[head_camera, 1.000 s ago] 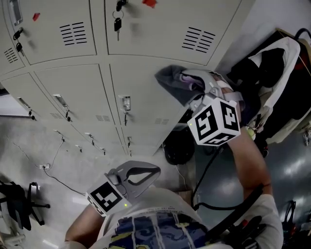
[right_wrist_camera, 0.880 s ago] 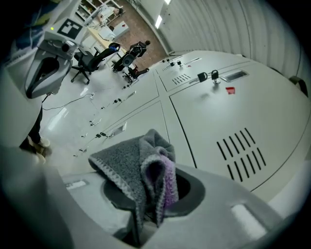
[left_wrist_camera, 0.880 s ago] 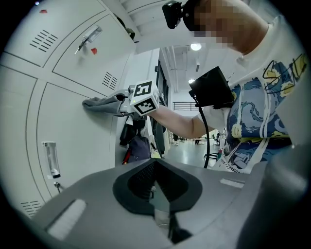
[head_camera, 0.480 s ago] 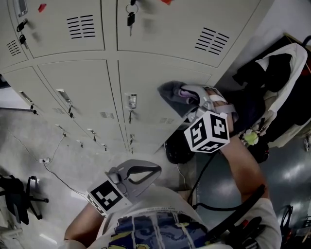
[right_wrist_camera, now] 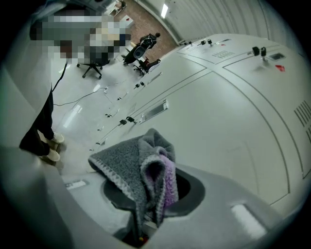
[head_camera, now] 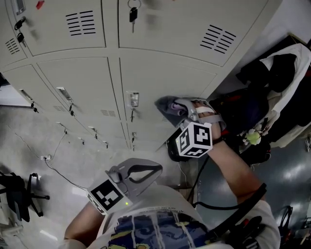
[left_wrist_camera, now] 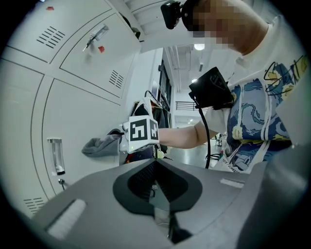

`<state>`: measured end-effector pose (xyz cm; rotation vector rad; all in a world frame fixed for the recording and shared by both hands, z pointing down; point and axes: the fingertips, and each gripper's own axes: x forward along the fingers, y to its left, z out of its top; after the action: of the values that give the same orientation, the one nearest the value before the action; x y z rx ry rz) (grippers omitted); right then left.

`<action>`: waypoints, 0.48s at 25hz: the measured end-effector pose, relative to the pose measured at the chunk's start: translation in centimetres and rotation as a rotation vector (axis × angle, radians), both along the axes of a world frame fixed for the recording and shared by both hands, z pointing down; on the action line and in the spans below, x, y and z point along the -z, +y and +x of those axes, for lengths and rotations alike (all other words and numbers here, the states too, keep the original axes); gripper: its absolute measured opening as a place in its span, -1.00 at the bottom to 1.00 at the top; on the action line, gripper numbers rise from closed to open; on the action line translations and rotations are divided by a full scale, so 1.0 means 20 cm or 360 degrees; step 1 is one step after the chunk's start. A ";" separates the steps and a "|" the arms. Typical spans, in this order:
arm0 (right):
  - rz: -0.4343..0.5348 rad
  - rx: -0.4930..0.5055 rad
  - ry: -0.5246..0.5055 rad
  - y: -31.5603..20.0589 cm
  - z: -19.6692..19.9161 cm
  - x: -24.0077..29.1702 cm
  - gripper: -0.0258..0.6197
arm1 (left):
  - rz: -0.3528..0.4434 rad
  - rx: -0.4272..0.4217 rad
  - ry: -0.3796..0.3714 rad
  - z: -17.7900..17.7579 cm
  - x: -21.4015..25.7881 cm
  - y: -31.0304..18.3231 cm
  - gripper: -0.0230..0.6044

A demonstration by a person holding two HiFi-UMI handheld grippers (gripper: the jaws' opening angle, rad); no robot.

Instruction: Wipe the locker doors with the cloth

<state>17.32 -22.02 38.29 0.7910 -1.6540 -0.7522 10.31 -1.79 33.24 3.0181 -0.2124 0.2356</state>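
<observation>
A grey cloth with a purple edge is pressed against a beige locker door in the head view. My right gripper is shut on the cloth, its marker cube just below it. In the right gripper view the cloth bunches out from between the jaws, with the locker door close behind it. My left gripper stays low near my body, shut and holding nothing. In the left gripper view the left gripper points toward the cloth.
A metal latch sits on the door left of the cloth, and a key hangs from the locker above. Dark clothes and bags pile at the right. An office chair and a cable are on the floor at left.
The right gripper has slid the cloth down the locker door, toward me in the head view. The left gripper has stayed where it was.
</observation>
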 end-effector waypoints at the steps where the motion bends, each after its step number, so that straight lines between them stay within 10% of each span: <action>1: -0.0017 -0.0001 0.0008 0.00 0.00 -0.04 -0.66 | -0.0001 0.0003 0.0000 0.00 0.00 0.00 -0.92; 12: -0.0222 -0.0042 0.0103 0.00 0.01 -0.55 -0.65 | -0.0023 0.0054 -0.0025 -0.05 -0.01 -0.03 -0.92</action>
<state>17.46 -21.96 49.30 0.6821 -1.6160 -0.6302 9.39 -2.46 33.51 2.9964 -0.2618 0.2564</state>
